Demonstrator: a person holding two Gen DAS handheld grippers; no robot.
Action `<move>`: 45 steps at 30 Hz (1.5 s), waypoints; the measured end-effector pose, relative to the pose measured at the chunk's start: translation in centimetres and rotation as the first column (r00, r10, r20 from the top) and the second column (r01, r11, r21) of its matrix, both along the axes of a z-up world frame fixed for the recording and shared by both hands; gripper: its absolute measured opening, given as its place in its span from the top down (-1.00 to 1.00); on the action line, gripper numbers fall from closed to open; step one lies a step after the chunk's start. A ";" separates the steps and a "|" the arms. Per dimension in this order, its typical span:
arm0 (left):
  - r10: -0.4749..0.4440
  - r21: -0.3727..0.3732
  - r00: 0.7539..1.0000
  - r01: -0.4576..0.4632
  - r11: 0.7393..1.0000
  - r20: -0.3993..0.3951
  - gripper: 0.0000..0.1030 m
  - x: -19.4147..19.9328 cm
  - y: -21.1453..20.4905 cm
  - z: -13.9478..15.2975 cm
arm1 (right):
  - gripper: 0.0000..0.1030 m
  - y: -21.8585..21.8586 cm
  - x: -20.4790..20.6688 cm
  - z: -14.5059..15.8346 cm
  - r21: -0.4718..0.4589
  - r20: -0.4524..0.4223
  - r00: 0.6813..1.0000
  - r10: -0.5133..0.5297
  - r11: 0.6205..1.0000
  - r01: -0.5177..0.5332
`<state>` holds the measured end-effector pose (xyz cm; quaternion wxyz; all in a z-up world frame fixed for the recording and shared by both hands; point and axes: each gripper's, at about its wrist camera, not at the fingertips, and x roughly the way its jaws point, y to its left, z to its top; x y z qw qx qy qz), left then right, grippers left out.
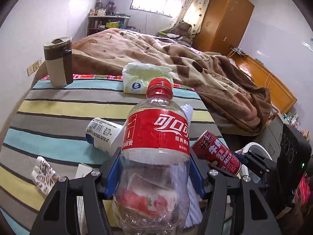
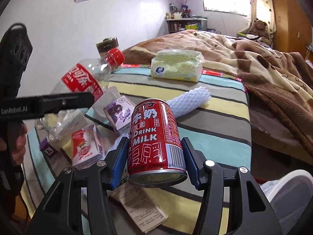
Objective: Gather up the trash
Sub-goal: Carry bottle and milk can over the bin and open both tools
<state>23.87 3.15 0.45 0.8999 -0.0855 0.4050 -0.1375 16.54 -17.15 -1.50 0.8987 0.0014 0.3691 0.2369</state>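
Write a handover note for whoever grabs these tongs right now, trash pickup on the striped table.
Left tongs: shut on the empty cola bottle, lifted, cap pointing away.
Right tongs: shut on the red milk can, raised off the striped cloth.
Done: two pieces picked up, neither binned yet.
Left on the table: strawberry carton, purple carton, white cup on its side, patterned wrapper, foam net sleeve, paper leaflet.
Probably not trash: tissue pack, tumbler.
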 end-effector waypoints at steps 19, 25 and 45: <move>-0.050 -0.009 0.989 0.051 0.999 0.138 -0.20 -8.1 -3.7 4.5 | -0.08 -4.9 -6.2 3.9 0.103 0.110 0.986 -0.121 0.989 0.110; -0.086 -0.005 0.981 0.088 0.996 0.172 -0.20 -10.1 -5.9 5.3 | -0.08 -7.3 -8.3 4.5 0.118 0.143 0.973 -0.184 0.979 0.168; -0.259 0.021 0.942 0.261 0.965 0.214 -0.20 -13.6 -16.9 5.2 | -0.08 -14.8 -11.4 4.2 0.114 0.146 0.895 -0.421 0.906 0.408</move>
